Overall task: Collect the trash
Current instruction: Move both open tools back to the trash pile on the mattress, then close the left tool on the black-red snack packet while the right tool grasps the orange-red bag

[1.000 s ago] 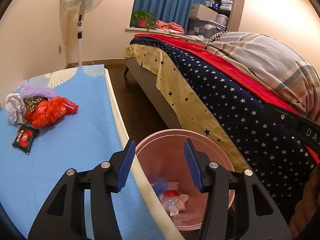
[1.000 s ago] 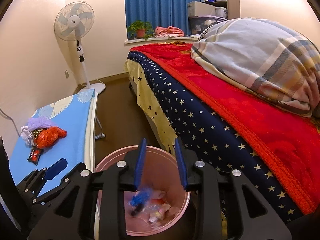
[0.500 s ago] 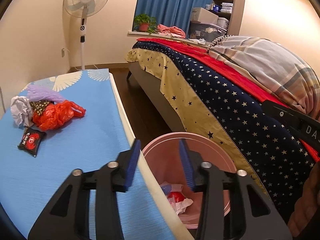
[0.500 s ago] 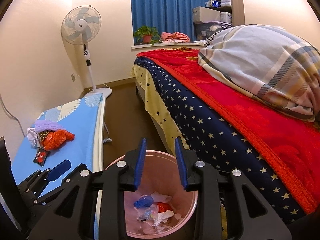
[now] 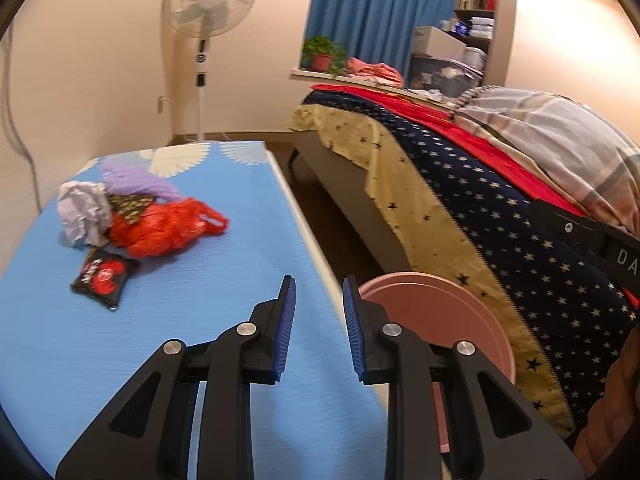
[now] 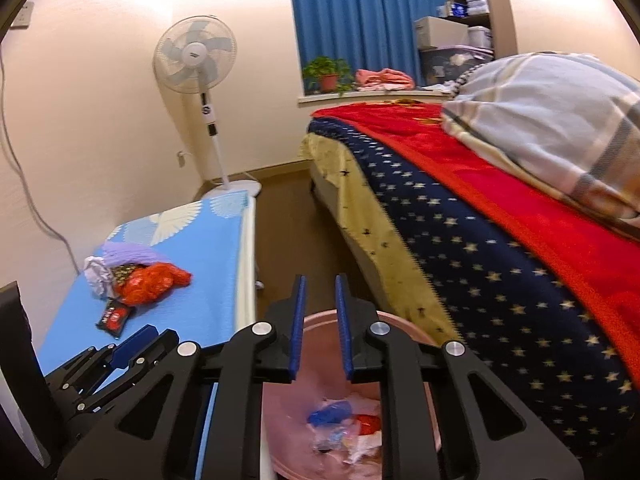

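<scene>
A pile of trash lies on the blue table [image 5: 224, 280]: a red plastic bag [image 5: 168, 228], crumpled white paper [image 5: 82, 212], a purple bag [image 5: 132, 180] and a black-and-red wrapper [image 5: 105, 274]. The pile also shows in the right wrist view [image 6: 148, 282]. A pink bin [image 5: 436, 320] stands on the floor beside the table, holding several wrappers [image 6: 344, 428]. My left gripper [image 5: 319, 292] is open and empty over the table's right edge. My right gripper [image 6: 319, 292] is open and empty above the bin.
A bed [image 5: 460, 184] with a starred blanket and striped duvet fills the right side. A standing fan [image 5: 208, 40] is at the far wall. A narrow strip of brown floor [image 6: 288, 232] runs between table and bed.
My left gripper has swung left from above the bin to the table's edge, and its jaws have narrowed. The right gripper has risen; a blue wrapper has fallen into the bin.
</scene>
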The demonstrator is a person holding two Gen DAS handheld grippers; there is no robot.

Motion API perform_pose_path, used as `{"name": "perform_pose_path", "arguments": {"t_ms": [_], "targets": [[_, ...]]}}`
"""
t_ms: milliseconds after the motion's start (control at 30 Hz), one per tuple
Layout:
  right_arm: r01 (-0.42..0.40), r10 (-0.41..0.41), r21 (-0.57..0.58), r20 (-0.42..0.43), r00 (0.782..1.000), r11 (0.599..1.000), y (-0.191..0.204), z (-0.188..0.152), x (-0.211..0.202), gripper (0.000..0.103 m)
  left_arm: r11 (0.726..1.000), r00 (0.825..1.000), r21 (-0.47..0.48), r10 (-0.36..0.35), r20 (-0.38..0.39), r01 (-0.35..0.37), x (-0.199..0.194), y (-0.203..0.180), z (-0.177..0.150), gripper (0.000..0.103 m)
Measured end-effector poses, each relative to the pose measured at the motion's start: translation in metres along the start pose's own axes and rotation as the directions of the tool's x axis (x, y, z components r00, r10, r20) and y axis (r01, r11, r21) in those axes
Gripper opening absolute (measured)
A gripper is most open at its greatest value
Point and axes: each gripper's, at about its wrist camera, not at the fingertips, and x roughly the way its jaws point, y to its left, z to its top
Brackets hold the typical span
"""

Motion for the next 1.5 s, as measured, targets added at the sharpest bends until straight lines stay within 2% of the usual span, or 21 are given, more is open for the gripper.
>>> {"name": "perform_pose_path", "arguments": {"t_ms": [167,367,667,900,1033,1100,1133,1167,1233,1267,1333,1367,1500], "targets": [[-0.086,0.087,-0.013,0.011,0.996,0.996,0.026,-0.001,0.014,0.012,0.995,0.997,-0.058,0.08,0.007,-0.079,-0.001,0.037,0.001,0.025],[-0.182,0.182,-0.02,0.011,0.983,0.983,0.056,0.0,0.031,0.009,0.978,0.985,-0.125,0.172,0.007,-0.17,-0.003,0.079,0.003,0.025],[-0.323,0.322,-0.028,-0.029,0.946,0.946,0.102,-0.003,0.072,0.009,0.948,0.964,-0.179,0.267,-0.013,-0.265,0.002,0.127,0.006,0.025],[-0.384,0.381,-0.031,-0.08,0.921,0.923,0.128,-0.007,0.102,0.009,0.91,0.94,-0.24,0.337,-0.048,-0.338,0.013,0.169,0.01,0.025],[-0.416,0.409,-0.03,-0.123,0.904,0.909,0.143,-0.011,0.122,0.012,0.895,0.937,-0.277,0.341,-0.082,-0.35,0.023,0.192,0.013,0.025],[-0.426,0.418,-0.025,-0.145,0.897,0.904,0.149,-0.012,0.132,0.012,0.886,0.932,-0.29,0.347,-0.1,-0.361,0.028,0.203,0.014,0.025],[-0.433,0.425,-0.021,-0.156,0.892,0.901,0.151,-0.014,0.137,0.012,0.88,0.93,-0.3,0.35,-0.115,-0.368,0.031,0.209,0.014,0.028],[-0.439,0.431,-0.017,-0.167,0.887,0.898,0.154,-0.014,0.142,0.013,0.875,0.927,-0.306,0.353,-0.125,-0.374,0.033,0.213,0.014,0.036],[-0.452,0.442,-0.014,-0.19,0.877,0.892,0.162,-0.016,0.153,0.017,0.871,0.925,-0.313,0.353,-0.138,-0.379,0.037,0.218,0.015,0.046],[-0.454,0.443,-0.014,-0.196,0.875,0.891,0.164,-0.017,0.156,0.018,0.871,0.925,-0.311,0.351,-0.147,-0.38,0.04,0.219,0.015,0.047],[-0.459,0.446,-0.013,-0.217,0.868,0.888,0.171,-0.018,0.165,0.034,0.873,0.922,-0.299,0.351,-0.165,-0.386,0.046,0.221,0.016,0.049],[-0.459,0.445,-0.012,-0.225,0.867,0.888,0.173,-0.019,0.17,0.037,0.874,0.921,-0.297,0.349,-0.171,-0.386,0.048,0.222,0.016,0.05],[-0.462,0.445,-0.006,-0.26,0.857,0.887,0.181,-0.022,0.187,0.04,0.878,0.922,-0.289,0.335,-0.197,-0.381,0.054,0.224,0.016,0.051]]}}
